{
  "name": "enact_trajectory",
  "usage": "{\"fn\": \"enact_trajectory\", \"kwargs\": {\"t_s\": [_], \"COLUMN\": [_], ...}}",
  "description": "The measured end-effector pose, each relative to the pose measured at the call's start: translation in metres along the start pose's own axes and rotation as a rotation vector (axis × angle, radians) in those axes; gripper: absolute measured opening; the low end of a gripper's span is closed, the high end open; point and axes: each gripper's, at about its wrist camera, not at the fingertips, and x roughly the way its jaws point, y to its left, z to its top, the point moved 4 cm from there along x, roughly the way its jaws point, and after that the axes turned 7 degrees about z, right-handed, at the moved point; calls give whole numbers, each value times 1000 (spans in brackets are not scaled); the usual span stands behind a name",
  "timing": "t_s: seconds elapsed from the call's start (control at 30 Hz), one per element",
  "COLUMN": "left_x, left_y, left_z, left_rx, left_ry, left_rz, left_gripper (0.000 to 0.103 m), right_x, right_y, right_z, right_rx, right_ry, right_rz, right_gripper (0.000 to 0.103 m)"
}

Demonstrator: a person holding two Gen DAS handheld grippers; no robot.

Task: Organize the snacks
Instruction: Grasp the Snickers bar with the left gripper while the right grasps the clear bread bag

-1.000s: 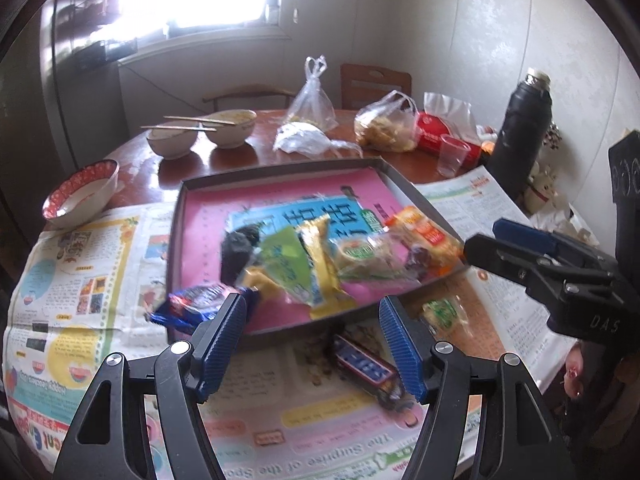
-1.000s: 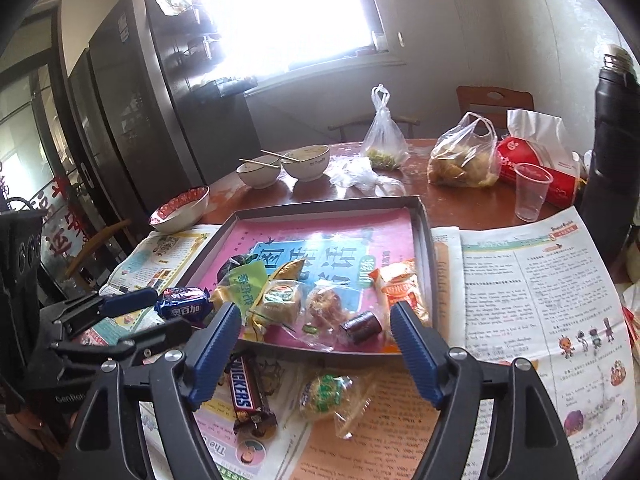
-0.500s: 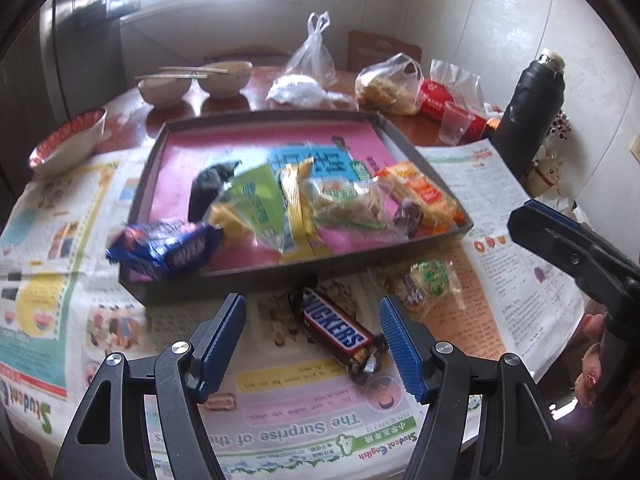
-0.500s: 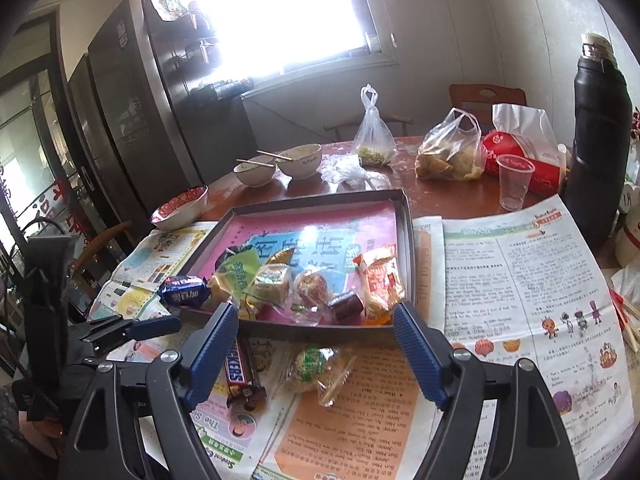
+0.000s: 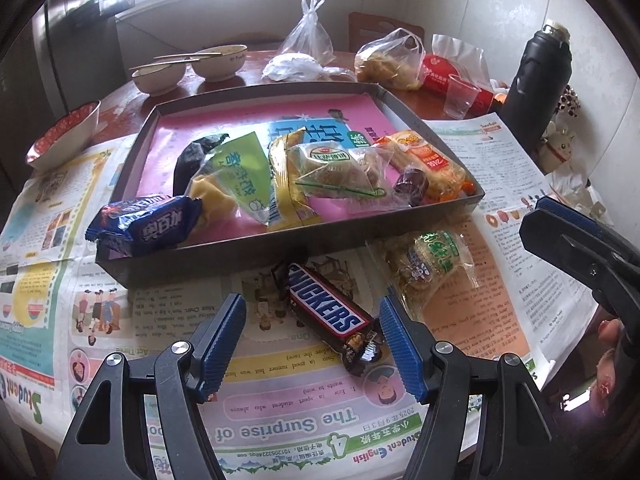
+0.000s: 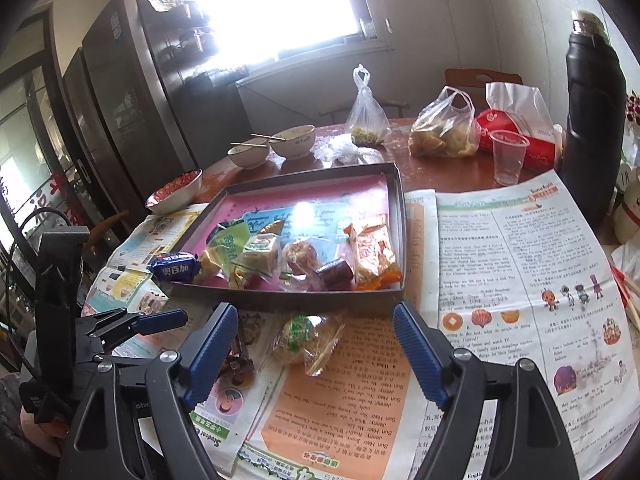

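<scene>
Right, your Snickers bar [image 5: 328, 310] lies flat on the newspaper [image 5: 280, 416], just in front of the tray [image 5: 256, 250], and your left gripper [image 5: 312, 340] sits around it, jaws wide, blue pads on either side and clear of the wrapper. Just beside it to the right lies a clear-wrapped pastry with a green label [image 5: 430, 264], also on the newspaper outside the tray. Your right gripper [image 6: 316, 354] frames that same pastry [image 6: 306, 336] from the other view, jaws wide, nothing held. Inside the tray the other snacks huddle along the near wall: a blue biscuit pack [image 5: 146, 226] hanging over the near left corner, a green packet [image 5: 240, 176], an orange pack [image 5: 426, 160] at the right. Further back on the desk [image 5: 420, 100] stand two bowls with chopsticks [image 5: 188, 68], plastic bags, a clear cup [image 5: 460, 96] and a black flask [image 5: 536, 76].
</scene>
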Motion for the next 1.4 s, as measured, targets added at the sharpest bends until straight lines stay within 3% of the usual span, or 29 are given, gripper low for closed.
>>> {"fn": "enact_trajectory", "kwargs": {"t_s": [0.7, 1.2, 1.3, 1.4], "left_x": [26, 26, 26, 26], "left_y": [-3, 11, 12, 12], "left_z": [-4, -6, -7, -7], "left_rx": [-25, -17, -10, -8], "left_ry": [41, 20, 8, -2], "left_rz": [-1, 11, 21, 26], "left_gripper": [73, 73, 73, 73], "right_x": [34, 67, 70, 74], "right_y": [-3, 1, 1, 1], "right_z": [-19, -26, -26, -27], "right_rx": [27, 16, 15, 19], "right_ry": [107, 159, 160, 169], "right_rz": [16, 29, 32, 56], "right_gripper": [80, 80, 75, 65]}}
